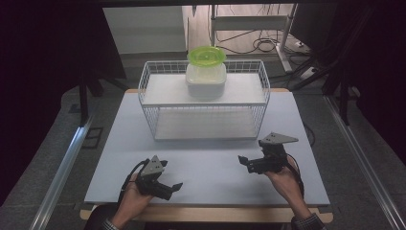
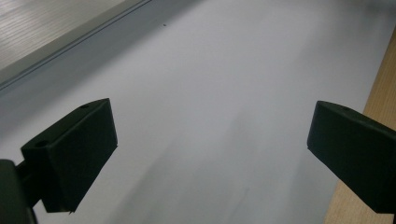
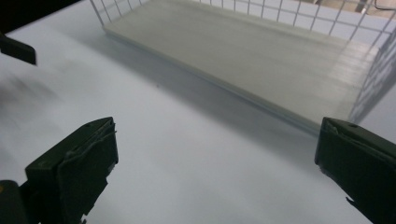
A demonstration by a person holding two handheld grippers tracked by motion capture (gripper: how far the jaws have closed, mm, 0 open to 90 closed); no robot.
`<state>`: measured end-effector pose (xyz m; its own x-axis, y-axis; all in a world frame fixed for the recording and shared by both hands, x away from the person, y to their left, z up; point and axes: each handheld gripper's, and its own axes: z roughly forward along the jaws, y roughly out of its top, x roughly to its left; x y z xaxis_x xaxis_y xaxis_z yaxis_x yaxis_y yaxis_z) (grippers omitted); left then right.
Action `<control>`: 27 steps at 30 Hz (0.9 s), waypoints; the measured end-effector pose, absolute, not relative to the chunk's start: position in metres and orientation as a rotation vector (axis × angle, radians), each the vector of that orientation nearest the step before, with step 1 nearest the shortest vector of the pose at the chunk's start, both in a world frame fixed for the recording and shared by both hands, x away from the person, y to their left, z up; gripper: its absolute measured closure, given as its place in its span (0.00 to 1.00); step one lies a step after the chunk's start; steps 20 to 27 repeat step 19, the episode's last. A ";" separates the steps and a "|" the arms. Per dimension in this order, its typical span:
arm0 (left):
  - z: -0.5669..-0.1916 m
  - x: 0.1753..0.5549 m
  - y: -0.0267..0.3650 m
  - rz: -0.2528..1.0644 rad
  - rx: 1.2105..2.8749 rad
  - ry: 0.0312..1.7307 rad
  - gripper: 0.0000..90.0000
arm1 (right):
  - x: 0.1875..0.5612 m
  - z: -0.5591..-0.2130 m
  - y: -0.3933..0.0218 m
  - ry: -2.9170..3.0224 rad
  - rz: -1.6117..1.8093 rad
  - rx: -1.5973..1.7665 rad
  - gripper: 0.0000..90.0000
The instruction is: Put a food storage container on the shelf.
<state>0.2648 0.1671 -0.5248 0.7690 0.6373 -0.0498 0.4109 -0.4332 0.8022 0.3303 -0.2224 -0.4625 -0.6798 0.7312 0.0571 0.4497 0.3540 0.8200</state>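
Note:
A white wire shelf rack [image 1: 148, 81] stands at the far middle of the pale table [image 1: 206, 167]. On its top shelf sits a white lidded container [image 1: 206, 80] with a lime-green bowl [image 1: 206, 55] on top. My left gripper [image 1: 171, 189] hovers near the table's front left, held in a hand, its jaws wide apart over bare table [image 2: 210, 140]. My right gripper [image 1: 245, 162] is at the front right, also open, and points left. Its view looks along the rack's lower shelf [image 3: 243, 65], with nothing between the jaws [image 3: 215, 168].
The table's wooden front edge [image 2: 378, 93] runs just beside my left gripper. Metal rails [image 1: 62, 167] flank the table on the floor. Cables [image 1: 263, 45] lie on the floor behind the rack. The left gripper's jaw tip [image 3: 17, 50] shows in the right gripper view.

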 end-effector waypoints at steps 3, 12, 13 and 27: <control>-0.525 0.265 0.167 0.326 2.090 0.781 0.02 | 0.328 -0.473 -0.225 2.310 1.204 1.052 0.00; -0.527 0.266 0.167 0.319 2.099 0.784 0.02 | 0.320 -0.504 -0.226 2.385 1.059 1.050 0.00; -0.527 0.266 0.167 0.316 2.100 0.786 0.02 | 0.320 -0.507 -0.225 2.398 1.053 1.054 0.00; -0.528 0.267 0.167 0.318 2.108 0.786 0.01 | 0.318 -0.516 -0.222 2.450 1.008 1.044 0.00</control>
